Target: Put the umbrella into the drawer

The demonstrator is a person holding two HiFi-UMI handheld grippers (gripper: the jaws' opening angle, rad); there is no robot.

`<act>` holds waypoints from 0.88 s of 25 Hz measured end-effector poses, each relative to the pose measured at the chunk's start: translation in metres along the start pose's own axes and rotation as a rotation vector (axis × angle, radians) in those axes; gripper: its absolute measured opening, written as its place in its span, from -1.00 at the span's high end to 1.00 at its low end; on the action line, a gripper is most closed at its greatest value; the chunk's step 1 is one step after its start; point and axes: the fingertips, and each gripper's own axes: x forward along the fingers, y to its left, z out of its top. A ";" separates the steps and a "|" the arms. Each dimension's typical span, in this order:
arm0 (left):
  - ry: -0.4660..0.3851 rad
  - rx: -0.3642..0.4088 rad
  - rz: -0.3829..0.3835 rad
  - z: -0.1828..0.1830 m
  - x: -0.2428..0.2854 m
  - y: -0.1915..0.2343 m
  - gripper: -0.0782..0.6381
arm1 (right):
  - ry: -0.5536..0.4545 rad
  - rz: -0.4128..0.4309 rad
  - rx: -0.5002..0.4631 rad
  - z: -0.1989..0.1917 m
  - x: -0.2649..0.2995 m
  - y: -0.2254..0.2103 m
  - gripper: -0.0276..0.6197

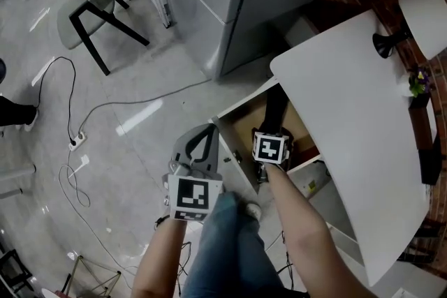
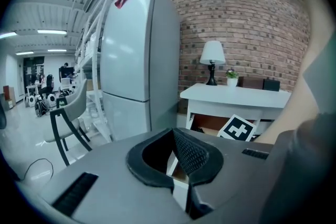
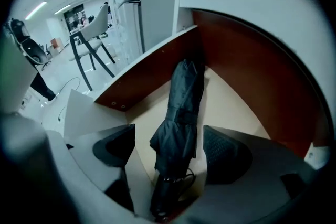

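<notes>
The right gripper (image 3: 170, 150) stands with its jaws spread wide. The folded black umbrella (image 3: 181, 113) lies between them on the floor of the open drawer (image 3: 236, 107), and neither pad touches it. The head view hides those jaws under the marker cube (image 1: 271, 148) and shows only the umbrella's far end as a dark strip in the drawer.

The left gripper (image 2: 176, 160) has its pads pressed together on nothing. In the head view it hangs just outside the drawer's front corner. Only its own view shows the white desk (image 2: 236, 96) from the side, with a lamp (image 2: 212, 60) and a small plant (image 2: 232, 77) on top and a grey fridge (image 2: 136, 55) beside it.
</notes>
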 end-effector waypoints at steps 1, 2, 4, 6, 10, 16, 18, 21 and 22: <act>0.002 0.000 0.003 0.002 -0.005 -0.003 0.78 | 0.002 0.029 -0.007 -0.002 -0.009 0.005 -0.27; 0.005 -0.004 0.007 0.005 -0.010 -0.006 0.78 | 0.002 0.057 -0.010 -0.004 -0.018 0.010 -0.27; 0.014 -0.009 0.014 0.011 -0.020 -0.012 0.78 | -0.019 0.088 -0.031 -0.003 -0.039 0.015 -0.27; 0.015 0.008 0.019 0.021 -0.032 -0.020 0.78 | -0.078 0.085 -0.092 0.005 -0.062 0.016 -0.27; -0.012 0.027 0.029 0.053 -0.055 -0.039 0.78 | -0.161 0.110 -0.192 0.016 -0.117 0.018 -0.27; -0.047 0.030 0.074 0.091 -0.095 -0.061 0.78 | -0.225 0.221 -0.185 0.014 -0.210 0.016 -0.13; -0.067 0.038 0.085 0.105 -0.109 -0.069 0.78 | -0.256 0.236 -0.169 0.014 -0.243 0.004 -0.01; -0.106 0.031 0.104 0.126 -0.131 -0.082 0.78 | -0.312 0.286 -0.175 0.010 -0.295 -0.013 0.13; -0.124 0.023 0.106 0.133 -0.139 -0.087 0.78 | -0.322 0.305 -0.175 0.006 -0.312 -0.020 0.16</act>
